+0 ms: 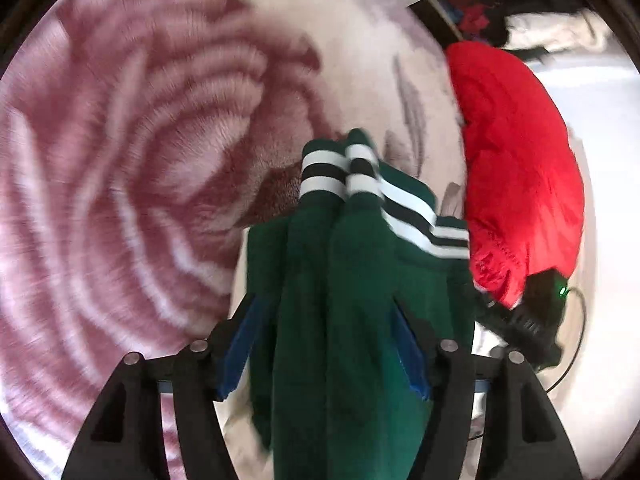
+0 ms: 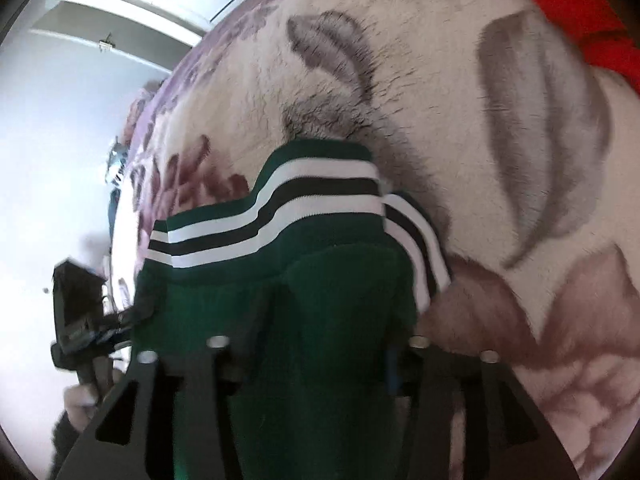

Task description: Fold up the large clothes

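Green sweater (image 1: 352,280) with striped cuffs and hem lies bunched on the flowered blanket (image 1: 120,160), beside a red garment (image 1: 520,168). Left gripper (image 1: 324,344) and right gripper (image 2: 312,360) both stand partly open, cloth between the fingers but not pinched. Soft, thick knit, limp and light, likely to sag — best taken at the ribbed striped hem (image 2: 280,200) or a seam.

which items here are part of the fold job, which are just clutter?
In the job:
green striped garment, running between both grippers' fingers
left gripper
right gripper

Lying about:
red garment
floral blanket underneath
dark clothes pile in the background
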`<state>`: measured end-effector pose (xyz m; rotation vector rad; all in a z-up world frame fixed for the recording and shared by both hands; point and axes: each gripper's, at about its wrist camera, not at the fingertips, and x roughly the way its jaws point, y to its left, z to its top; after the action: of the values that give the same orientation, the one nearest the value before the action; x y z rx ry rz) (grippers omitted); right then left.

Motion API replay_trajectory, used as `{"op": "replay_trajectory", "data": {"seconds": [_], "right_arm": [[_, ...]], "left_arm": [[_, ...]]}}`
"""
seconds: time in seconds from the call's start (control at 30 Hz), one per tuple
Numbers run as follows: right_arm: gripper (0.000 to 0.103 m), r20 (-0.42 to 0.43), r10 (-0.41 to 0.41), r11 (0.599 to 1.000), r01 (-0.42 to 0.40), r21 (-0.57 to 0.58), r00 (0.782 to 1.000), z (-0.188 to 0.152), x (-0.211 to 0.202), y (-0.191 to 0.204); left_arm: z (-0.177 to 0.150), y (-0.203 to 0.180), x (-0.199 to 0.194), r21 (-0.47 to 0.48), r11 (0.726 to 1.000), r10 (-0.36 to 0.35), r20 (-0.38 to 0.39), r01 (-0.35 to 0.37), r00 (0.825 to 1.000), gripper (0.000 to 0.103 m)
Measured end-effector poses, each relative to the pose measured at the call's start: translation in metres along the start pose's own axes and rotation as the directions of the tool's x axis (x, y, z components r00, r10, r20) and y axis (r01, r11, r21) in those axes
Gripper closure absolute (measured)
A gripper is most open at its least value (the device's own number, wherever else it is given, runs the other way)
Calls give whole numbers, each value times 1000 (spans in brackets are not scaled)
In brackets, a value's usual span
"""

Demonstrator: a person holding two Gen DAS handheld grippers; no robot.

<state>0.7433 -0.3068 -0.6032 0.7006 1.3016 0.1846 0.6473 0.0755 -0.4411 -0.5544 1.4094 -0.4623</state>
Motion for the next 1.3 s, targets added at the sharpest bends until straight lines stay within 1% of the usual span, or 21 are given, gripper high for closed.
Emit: {"op": "replay_trajectory", "data": {"seconds": [0.13,0.2,0.23,0.3,0.33,0.43,0.53,0.57,0.63,0.67,0.7,0.73,0.77,0.8,0.83,0.87,1.0,1.03,1.1,1.2,1.3], "right_arm": [[44,1,52,999,-52,7,999,-40,-36,-11],[42,-33,87,995,-85,53,996,-64,-41,-23],[42,-53,94,993,-90,79,994,-78,-43,-30],[42,-81,120,989,-112,95,990,-98,-40,-36],[42,-106,142,987,-132,96,984,-111,-33,-37],[43,-138,205,975,-190,117,969,-133,-12,-34],[47,-125,250,961,-230,157,960,-143,0,-25],[49,-128,270,955,-248,159,954,-144,0,-21],[50,-122,322,939,-300,172,939,-143,-7,-19],[52,-117,357,925,-333,185,927,-143,-10,-23],[56,-112,388,909,-360,208,915,-143,-12,-29],[62,-109,406,895,-370,250,907,-142,-11,-41],[63,-110,388,897,-348,273,915,-143,-10,-50],[63,-115,360,907,-318,278,926,-144,-9,-54],[63,-126,325,924,-286,256,937,-145,-11,-56],[63,-137,306,935,-271,229,942,-146,-14,-54],[53,-150,212,975,-199,93,966,-152,-28,-36],[49,-148,203,978,-194,77,968,-152,-28,-32],[49,-152,193,981,-188,44,969,-157,-27,-26],[49,-162,202,979,-196,52,966,-166,-12,-18],[52,-149,228,973,-220,69,962,-173,-3,-14]], "left_arm": [[-51,-16,-38,90,990,101,54,-106,993,41],[-84,-1,-45,27,990,139,24,-139,990,41],[-96,8,-45,-25,993,119,26,-119,993,41],[-128,20,-41,-156,988,3,29,2,1000,41],[-139,18,-36,-186,982,-24,31,30,999,41],[-156,-1,-15,-147,988,-23,97,37,995,38],[-160,-11,-6,-142,975,-149,151,171,977,42],[-162,-12,-9,-140,959,-224,164,248,961,42],[-163,1,-16,-184,887,-388,200,423,900,47],[-165,20,-16,-237,814,-483,230,530,845,50],[-168,46,-13,-306,724,-558,267,618,786,58],[-172,68,-7,-372,665,-575,297,647,762,71],[-177,92,-2,-447,639,-545,311,626,778,71],[-180,107,-2,-473,659,-508,293,584,810,71],[-180,111,-4,-471,683,-491,269,558,828,65],[-180,109,-11,-451,728,-468,224,517,855,50],[-177,69,-42,-282,887,-351,103,366,931,21],[-177,61,-44,-256,902,-336,87,347,938,15],[-175,41,-42,-198,936,-285,64,292,956,15],[-168,18,-19,-120,981,-147,64,153,987,15],[-178,-1,-6,-44,993,-104,80,108,991,25]]}}
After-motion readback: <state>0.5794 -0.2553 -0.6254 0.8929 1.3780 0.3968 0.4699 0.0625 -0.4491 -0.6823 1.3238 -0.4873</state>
